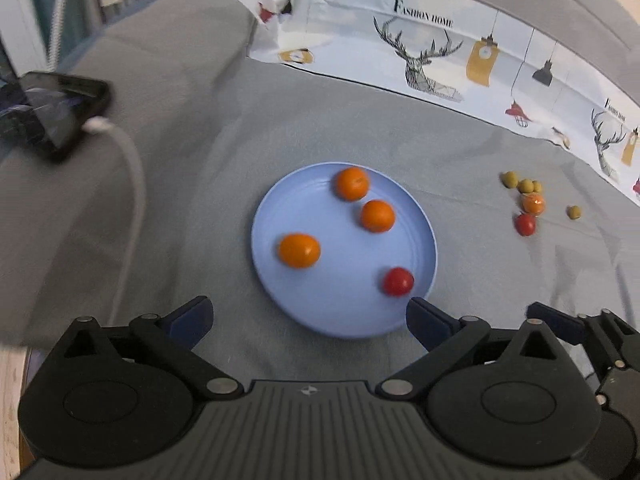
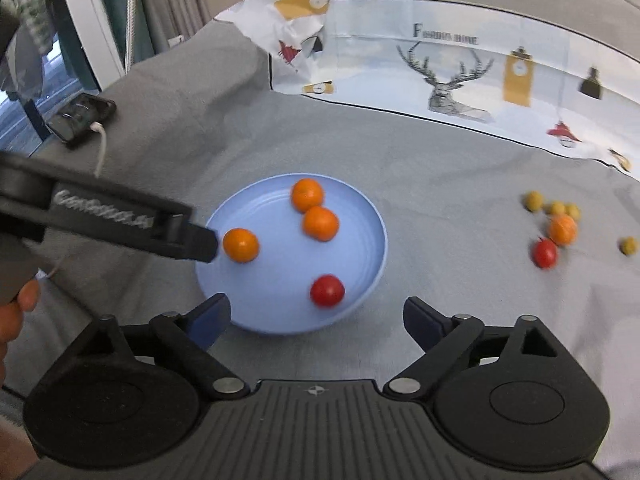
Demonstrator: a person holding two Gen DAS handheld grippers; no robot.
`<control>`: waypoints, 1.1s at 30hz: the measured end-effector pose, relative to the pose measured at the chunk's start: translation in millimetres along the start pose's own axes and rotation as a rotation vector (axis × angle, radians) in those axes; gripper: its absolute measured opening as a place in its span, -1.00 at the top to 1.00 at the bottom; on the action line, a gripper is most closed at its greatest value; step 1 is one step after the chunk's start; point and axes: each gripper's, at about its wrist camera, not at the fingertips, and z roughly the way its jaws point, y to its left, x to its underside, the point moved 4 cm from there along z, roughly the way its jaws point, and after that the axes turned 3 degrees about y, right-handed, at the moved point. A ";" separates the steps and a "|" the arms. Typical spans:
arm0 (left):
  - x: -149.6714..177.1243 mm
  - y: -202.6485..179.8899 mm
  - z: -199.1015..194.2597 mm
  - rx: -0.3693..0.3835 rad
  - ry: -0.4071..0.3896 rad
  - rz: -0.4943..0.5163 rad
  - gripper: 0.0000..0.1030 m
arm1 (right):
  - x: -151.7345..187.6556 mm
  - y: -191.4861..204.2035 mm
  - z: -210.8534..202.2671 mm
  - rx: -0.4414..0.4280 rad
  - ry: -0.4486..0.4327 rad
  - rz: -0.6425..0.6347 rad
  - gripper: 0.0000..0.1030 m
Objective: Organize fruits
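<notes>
On the blue plate [image 1: 280, 208] lie four fruits (both tools gape empty).

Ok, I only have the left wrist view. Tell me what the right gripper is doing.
Observer: The right gripper is open and holds nothing; it points at the near side of the blue plate.
Operator: Now describe the other gripper side on.
Observer: One fingertip of the left gripper appears right beside the leftmost tangerine; I cannot tell whether they touch.
Operator: Report the left edge.
Observer: A person's fingers show below that gripper.
</notes>
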 end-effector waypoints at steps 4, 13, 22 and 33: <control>23.4 1.6 -32.2 -0.029 -0.057 0.005 -0.99 | 14.5 7.2 -34.9 0.021 -0.042 0.014 -0.91; 55.2 -3.1 -77.3 -0.024 -0.146 0.020 -0.99 | 37.9 20.3 -93.3 0.071 -0.156 -0.009 -0.96; 71.7 -6.5 -102.7 -0.017 -0.204 0.029 -0.99 | 54.2 26.1 -127.4 0.092 -0.234 -0.022 -0.98; 74.9 -4.0 -110.1 -0.010 -0.223 0.031 -0.99 | 57.2 31.1 -137.6 0.094 -0.262 -0.028 -0.98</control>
